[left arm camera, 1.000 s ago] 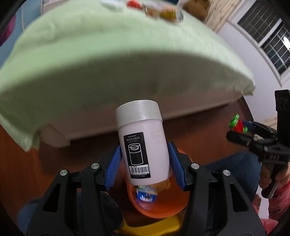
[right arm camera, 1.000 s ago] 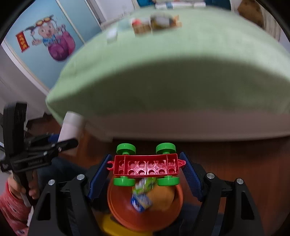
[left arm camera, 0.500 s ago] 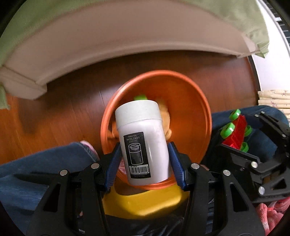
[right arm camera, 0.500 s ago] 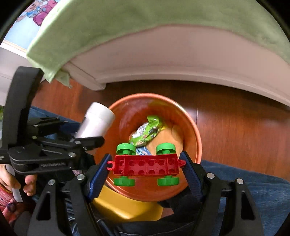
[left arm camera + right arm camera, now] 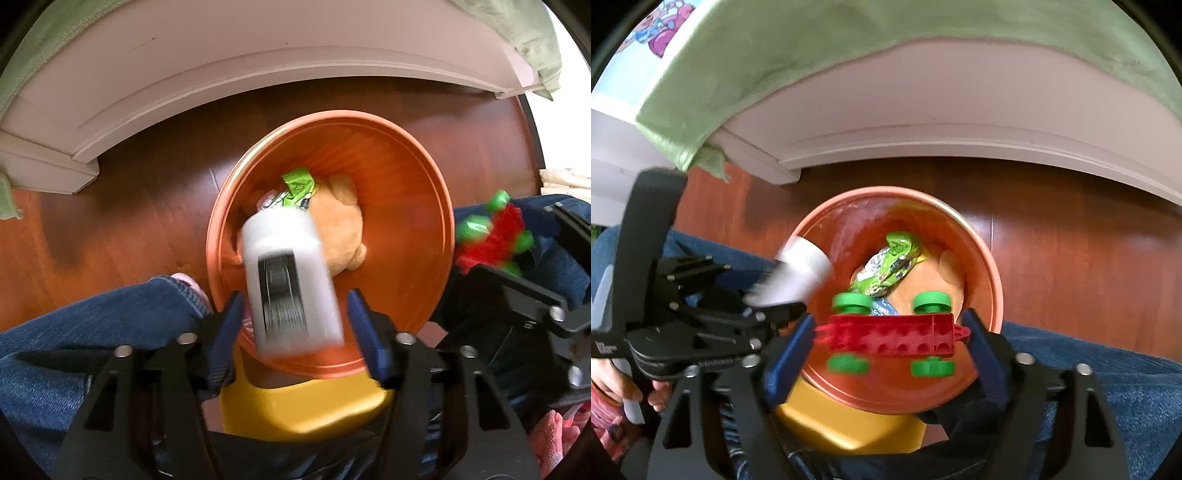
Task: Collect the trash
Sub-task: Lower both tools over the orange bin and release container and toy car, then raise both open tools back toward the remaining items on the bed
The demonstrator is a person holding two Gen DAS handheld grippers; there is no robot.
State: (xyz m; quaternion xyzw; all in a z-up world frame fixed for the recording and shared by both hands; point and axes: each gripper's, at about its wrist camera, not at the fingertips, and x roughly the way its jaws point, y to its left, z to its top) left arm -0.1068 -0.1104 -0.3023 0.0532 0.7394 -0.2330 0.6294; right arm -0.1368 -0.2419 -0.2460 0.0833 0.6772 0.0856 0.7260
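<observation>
left gripper: my blue pads are spread apart, gaps on both sides, gripping nothing as far as I can see
white canister: blurry, sitting between those pads over the near rim of the bin, black label facing me
right gripper: pads look pressed against both ends of the toy, so clamped on it
red toy car: green wheels, held flat across, right over the bin's near edge
orange bin: on the wood floor, beside the white furniture base
inside bin: green wrapper lying on a tan plush toy
yellow stool: just under the bin's near rim, touching my jeans
</observation>
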